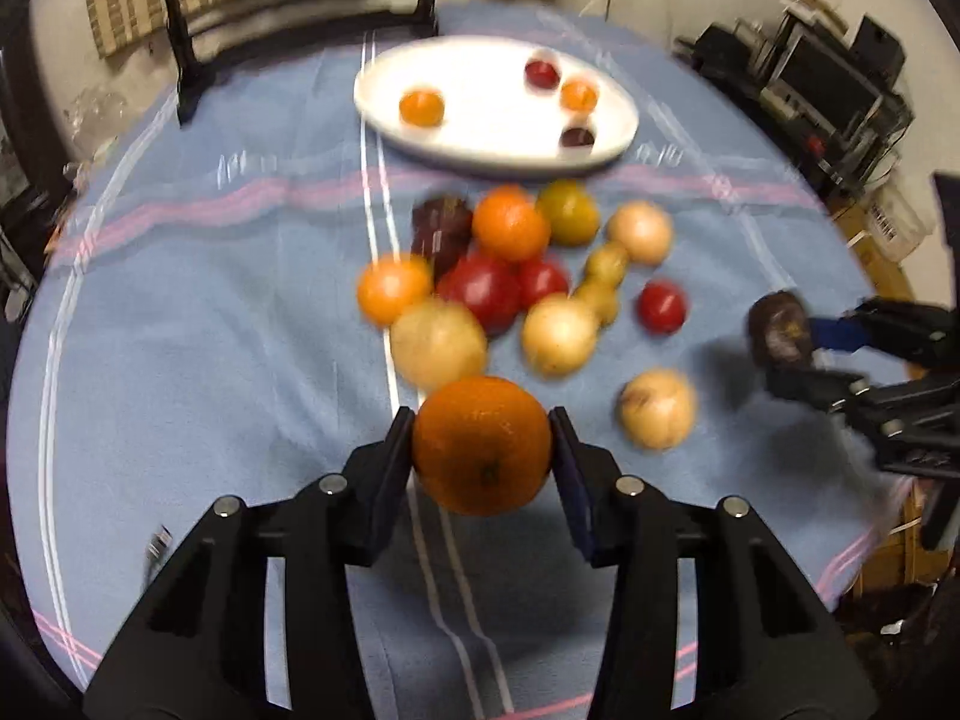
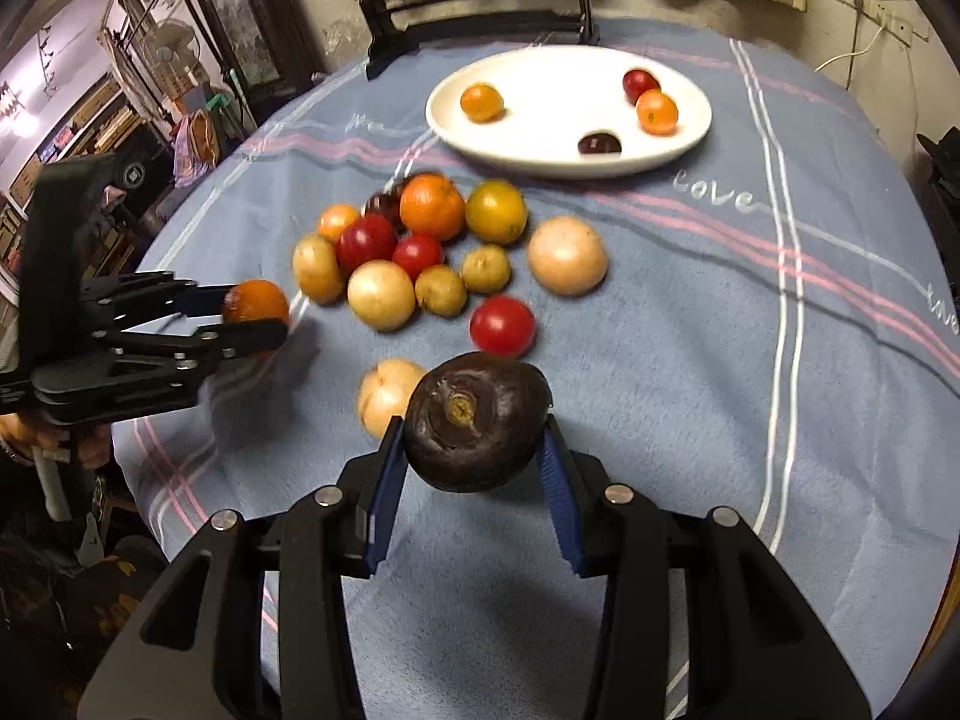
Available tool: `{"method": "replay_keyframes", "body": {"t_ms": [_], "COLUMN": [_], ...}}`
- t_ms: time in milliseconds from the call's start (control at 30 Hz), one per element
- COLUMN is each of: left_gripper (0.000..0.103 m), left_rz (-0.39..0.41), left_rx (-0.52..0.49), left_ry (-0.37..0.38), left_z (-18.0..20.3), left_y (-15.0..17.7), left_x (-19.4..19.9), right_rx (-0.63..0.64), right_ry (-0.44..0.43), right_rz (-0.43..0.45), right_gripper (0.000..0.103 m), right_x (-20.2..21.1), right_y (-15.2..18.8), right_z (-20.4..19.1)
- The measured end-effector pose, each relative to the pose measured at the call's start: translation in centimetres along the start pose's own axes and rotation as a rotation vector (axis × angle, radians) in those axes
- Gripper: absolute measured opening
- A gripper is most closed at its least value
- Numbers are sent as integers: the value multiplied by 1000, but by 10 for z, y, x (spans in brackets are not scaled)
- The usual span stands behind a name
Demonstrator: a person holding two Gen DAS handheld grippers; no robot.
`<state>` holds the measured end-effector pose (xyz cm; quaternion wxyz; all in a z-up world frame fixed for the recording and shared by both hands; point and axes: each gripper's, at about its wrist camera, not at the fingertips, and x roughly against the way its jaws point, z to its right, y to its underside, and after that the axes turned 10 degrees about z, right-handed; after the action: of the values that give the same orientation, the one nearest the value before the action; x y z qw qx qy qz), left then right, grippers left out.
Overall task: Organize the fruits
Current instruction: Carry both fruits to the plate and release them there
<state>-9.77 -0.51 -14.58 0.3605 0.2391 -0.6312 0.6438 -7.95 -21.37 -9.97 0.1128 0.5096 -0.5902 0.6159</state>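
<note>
"love" on tablecloth [image 2: 660,312] (white script)

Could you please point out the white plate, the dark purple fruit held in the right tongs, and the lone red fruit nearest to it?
white plate [image 2: 540,162]: right wrist view, near rim.
dark purple fruit [image 2: 480,438]: right wrist view, its middle.
lone red fruit [image 2: 502,325]: right wrist view, its middle.

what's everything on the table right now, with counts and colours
plate: one, white, far side of the cloth; holds two orange fruits, one red, one dark
loose fruit pile: about fourteen, orange, red, tan, yellow-green and dark, mid cloth
tablecloth: one, blue with pink and white stripes
black stand: one, behind the plate
orange: one, clamped in the left gripper
dark fruit: one, purple-brown, clamped in the right gripper
hand: one, gripping the left gripper's handle
</note>
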Motion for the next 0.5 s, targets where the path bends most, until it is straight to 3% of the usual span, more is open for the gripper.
{"method": "replay_keyframes", "body": {"t_ms": [233,500], "left_gripper": [45,45], "left_rz": [169,246], "left_rx": [-38,-56], "left_ry": [5,-25], "left_z": [3,10], "left_y": [-94,-177], "left_x": [28,-3], "right_rx": [24,50], "right_ry": [3,40], "right_rz": [139,278], "right_gripper": [44,44], "right_x": [25,29], "right_y": [-66,-156], "right_z": [-1,10]}}
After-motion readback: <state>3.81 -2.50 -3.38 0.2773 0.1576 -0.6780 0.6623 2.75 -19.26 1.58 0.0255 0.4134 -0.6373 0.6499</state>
